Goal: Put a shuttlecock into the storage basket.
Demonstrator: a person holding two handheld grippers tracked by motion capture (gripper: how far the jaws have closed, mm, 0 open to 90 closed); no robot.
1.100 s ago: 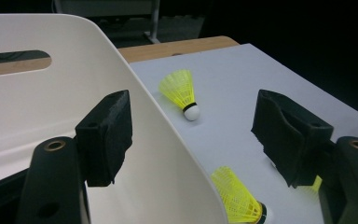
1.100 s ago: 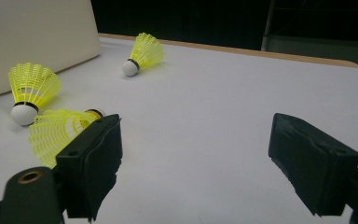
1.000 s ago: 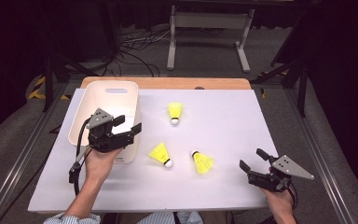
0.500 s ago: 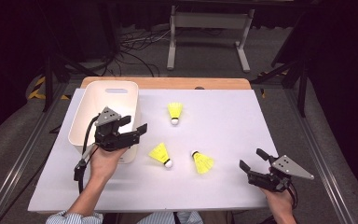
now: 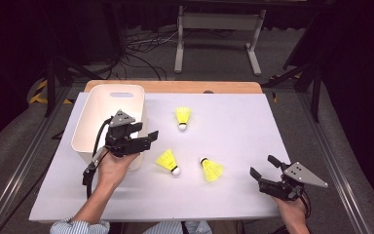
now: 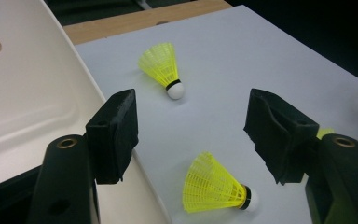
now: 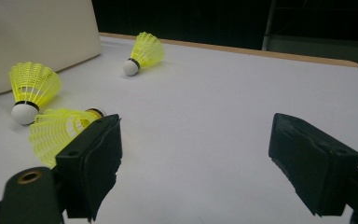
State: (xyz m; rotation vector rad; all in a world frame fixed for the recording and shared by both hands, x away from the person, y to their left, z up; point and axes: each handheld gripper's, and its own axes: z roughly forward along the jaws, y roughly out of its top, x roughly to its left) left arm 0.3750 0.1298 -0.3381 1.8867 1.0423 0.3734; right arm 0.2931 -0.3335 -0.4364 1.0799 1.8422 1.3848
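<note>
The left gripper [image 5: 148, 138], jaws apart, empty and just narrowing, hangs beside the bin [image 5: 88, 113]. It should lower squarely over the nearest shuttlecock [image 5: 167, 161], probably pinching the cork. The right gripper [image 5: 265, 168] rests open.

Third shuttlecock [image 6: 325, 132] in left gripper view mostly hidden behind a jaw, nearest shuttlecock [image 7: 58, 128] in right gripper view partly covered by a jaw, white bin [image 6: 32, 98] cut off by frame edge, bin interior [image 5: 104, 119] partly hidden by left gripper [image 5: 143, 136]

Two black handheld tools: left tool [image 5: 148, 136], right tool [image 5: 264, 167]. Grey three-cornered plate on top of each. Thick black rubbery pads [image 6: 116, 133] on blocky arms with brass-ringed screw holes. Black cable trailing from the left. Blue-and-white striped sleeves [image 5: 78, 227].
</note>
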